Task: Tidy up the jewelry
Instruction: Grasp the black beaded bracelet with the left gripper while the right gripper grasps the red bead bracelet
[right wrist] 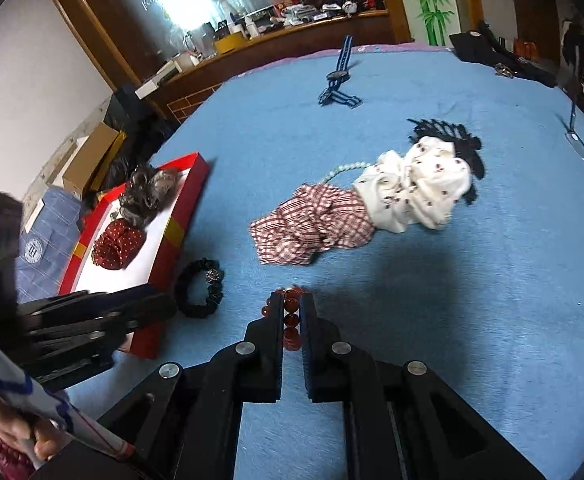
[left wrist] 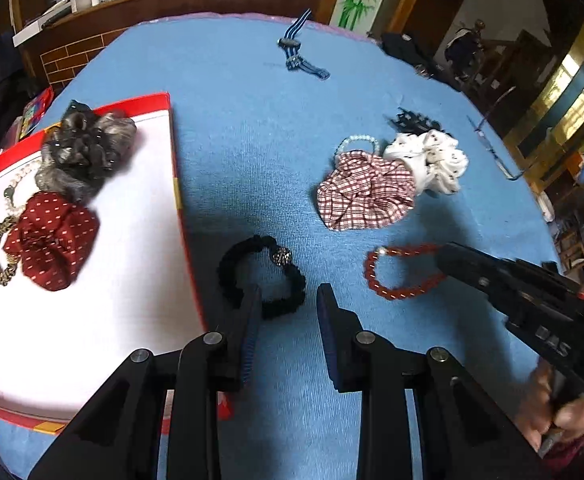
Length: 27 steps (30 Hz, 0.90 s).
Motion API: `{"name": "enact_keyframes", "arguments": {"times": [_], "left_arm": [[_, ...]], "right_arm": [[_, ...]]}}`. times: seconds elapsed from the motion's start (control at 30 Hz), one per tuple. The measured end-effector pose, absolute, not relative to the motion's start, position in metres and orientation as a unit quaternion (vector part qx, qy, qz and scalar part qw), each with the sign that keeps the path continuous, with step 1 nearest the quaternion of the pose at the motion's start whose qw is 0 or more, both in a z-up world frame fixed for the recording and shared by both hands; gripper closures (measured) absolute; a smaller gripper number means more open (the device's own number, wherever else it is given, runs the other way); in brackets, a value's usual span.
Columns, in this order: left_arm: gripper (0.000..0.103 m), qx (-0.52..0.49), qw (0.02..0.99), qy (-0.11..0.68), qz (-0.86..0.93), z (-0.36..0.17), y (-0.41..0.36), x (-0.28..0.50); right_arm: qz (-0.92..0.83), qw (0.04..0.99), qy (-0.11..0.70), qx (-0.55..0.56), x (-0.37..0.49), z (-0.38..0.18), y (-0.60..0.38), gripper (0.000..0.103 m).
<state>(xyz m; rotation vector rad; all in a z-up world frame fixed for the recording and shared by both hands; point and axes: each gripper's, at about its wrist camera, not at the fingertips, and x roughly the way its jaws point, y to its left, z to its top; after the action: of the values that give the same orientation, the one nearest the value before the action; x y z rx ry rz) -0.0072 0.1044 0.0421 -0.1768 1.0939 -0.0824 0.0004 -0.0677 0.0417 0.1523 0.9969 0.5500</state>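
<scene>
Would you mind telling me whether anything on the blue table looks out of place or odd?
Nothing looks damaged. Several pieces are loose outside the red box: a black bracelet, checked scrunchie, white scrunchie and striped watch. The right hand-held gripper is shut on the red bead bracelet.

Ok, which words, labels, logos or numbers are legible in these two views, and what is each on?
"DAS": raised letters on the body of the right gripper, seen in the left wrist view; possibly cut off.
"TH"-like monogram in a round white emblem on the blue checked fabric; ring text too small to read.
Bottles and boxes on the wooden shelf: labels too blurred.
Red tray: no readable text.
</scene>
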Motion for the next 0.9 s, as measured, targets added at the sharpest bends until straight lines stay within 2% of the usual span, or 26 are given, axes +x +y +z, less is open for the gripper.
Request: {"name": "enact_keyframes", "arguments": {"times": [0.4,0.43,0.47,0.5,0.9], "left_arm": [[0.076,-0.033,0.844,0.535,-0.010,0.017,0.084,0.015],[0.078,-0.031,0.846,0.532,-0.010,0.018,0.083,0.014],[0.086,-0.029,0.851,0.525,-0.009,0.017,0.082,0.013],[0.097,-0.026,0.854,0.520,-0.004,0.017,0.082,0.013],[0.098,-0.069,0.877,0.476,-0.008,0.038,0.085,-0.015]], "right_arm": [[0.282,0.825,0.479,0.101,0.014,0.025,-0.083,0.095],[0.284,0.824,0.480,0.102,0.014,0.024,-0.084,0.095],[0.285,0.823,0.480,0.103,0.014,0.024,-0.084,0.095],[0.288,0.822,0.480,0.104,0.015,0.024,-0.084,0.095],[0.324,0.816,0.462,0.127,0.012,0.028,-0.091,0.095]]}}
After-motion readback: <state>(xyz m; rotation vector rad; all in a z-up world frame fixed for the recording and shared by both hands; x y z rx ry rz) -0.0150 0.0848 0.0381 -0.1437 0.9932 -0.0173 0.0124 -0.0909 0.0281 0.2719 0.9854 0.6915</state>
